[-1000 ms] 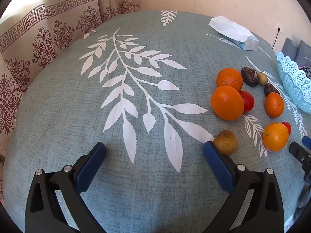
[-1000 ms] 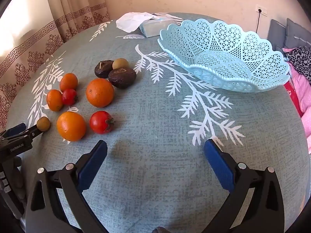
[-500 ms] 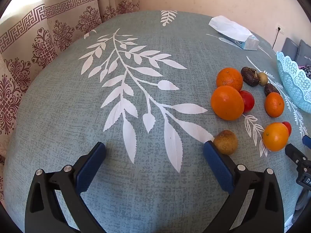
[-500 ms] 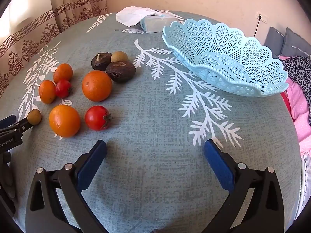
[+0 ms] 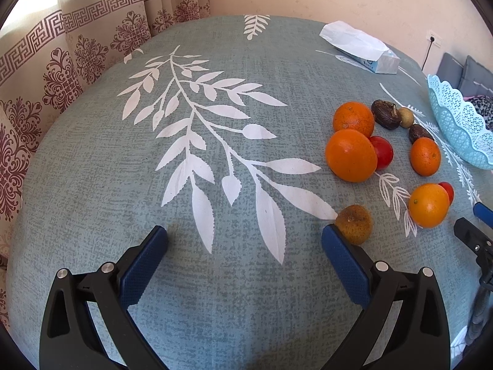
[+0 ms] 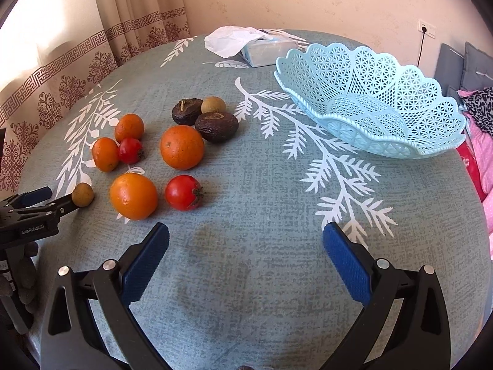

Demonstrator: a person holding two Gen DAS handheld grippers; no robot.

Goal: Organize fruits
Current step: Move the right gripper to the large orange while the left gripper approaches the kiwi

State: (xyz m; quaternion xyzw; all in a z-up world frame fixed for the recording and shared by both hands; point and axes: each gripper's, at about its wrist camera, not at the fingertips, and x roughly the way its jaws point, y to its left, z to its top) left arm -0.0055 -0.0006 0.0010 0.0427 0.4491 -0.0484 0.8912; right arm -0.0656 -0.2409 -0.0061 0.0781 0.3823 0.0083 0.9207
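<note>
left hand-held gripper [image 5: 245,240]: blue-padded fingers spread wide, grasping nothing, low over the grey-green leaf-print cloth of the counter [image 5: 92,185]; a small brown round fruit [image 5: 353,224] lies just outside its right fingertip, contact not determinable. right hand-held gripper [image 6: 246,237]: likewise released, with bare cloth between its fingers. nearest fruit in the right wrist view: a large orange [image 6: 133,195] beside a red tomato [image 6: 184,192]. beyond these, a second orange [image 6: 182,147], two smaller oranges and a small tomato [image 6: 130,150]. farther, two dark wrinkled fruits [image 6: 216,125] and a small tan one, clustered. pale blue lattice plastic basket [image 6: 400,151] holds no fruit, well apart to the right. tissue pack [image 6: 267,51] at the far edge.
</note>
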